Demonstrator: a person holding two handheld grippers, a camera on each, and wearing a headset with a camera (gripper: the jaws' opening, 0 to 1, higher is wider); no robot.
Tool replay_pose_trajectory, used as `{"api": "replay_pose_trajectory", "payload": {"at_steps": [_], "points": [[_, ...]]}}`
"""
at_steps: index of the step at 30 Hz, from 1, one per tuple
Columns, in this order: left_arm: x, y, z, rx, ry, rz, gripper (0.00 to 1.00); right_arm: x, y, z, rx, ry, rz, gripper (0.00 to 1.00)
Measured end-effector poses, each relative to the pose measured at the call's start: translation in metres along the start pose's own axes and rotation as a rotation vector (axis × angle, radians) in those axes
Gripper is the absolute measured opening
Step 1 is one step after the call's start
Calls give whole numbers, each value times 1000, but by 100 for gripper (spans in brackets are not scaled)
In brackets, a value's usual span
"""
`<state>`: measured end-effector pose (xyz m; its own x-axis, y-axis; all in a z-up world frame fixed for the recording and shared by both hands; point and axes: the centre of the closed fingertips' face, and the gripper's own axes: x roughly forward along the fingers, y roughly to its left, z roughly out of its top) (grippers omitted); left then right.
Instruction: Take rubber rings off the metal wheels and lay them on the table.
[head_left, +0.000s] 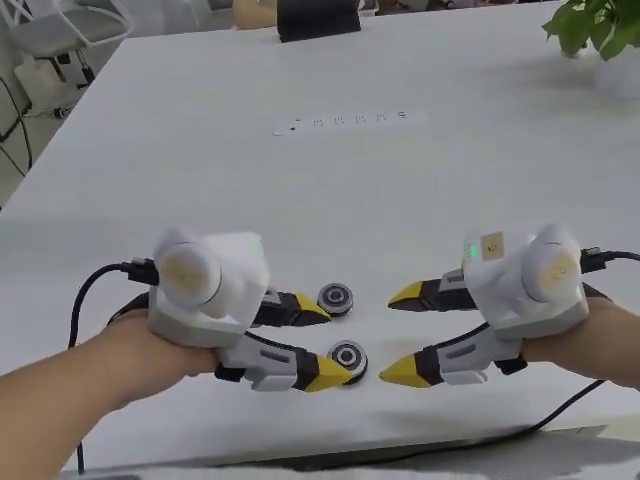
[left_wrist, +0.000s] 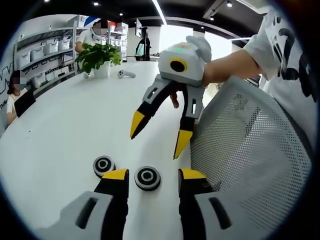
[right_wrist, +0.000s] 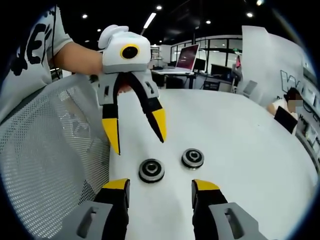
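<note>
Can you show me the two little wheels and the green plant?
Near wheel (head_left: 347, 356): head view, on its round middle hub.
Far wheel (head_left: 335, 297): head view, on its round middle hub.
Green plant (head_left: 592, 25): head view, on its leaves at the top right corner.

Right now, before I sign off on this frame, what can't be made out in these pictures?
- Head view: printed marks, too small to read.
- Head view: plant and dark box, cut off by the top edge.
- Head view: near wheel, partly hidden behind a finger of the left gripper.
- Left gripper view: how the rubber ring sits on the far wheel, too small to judge.
</note>
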<state>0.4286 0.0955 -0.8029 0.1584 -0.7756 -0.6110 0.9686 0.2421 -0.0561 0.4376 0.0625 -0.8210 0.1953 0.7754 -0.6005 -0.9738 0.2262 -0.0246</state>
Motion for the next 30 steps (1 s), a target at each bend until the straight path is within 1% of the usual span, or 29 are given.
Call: {"api": "replay_pose_trajectory", "payload": {"at_steps": [4,7,11,14,18,25,28,30], "points": [[4,-1,-5,4,18,-11,30,1,1,0,-4,2,5,48],[8,-1,-10,5,35,-18,29,2,3,-1,-11,6,7,48],[12,-2,-13,0,48,-24,27,2,4,-1,-15,8,11,48],[15,-2,-15,-4,55,-27,26,2,4,-2,-16,11,12,48],[19,-2,-20,-2,77,-28,25,2,5,-5,-14,17,15,48],[23,2,-22,-13,89,-19,22,3,7,-9,-22,28,20,48],[25,5,-21,-36,85,-8,21,3,7,-11,-27,36,21,48],[26,6,-22,-39,89,-5,20,3,8,-11,-26,37,21,48]]}}
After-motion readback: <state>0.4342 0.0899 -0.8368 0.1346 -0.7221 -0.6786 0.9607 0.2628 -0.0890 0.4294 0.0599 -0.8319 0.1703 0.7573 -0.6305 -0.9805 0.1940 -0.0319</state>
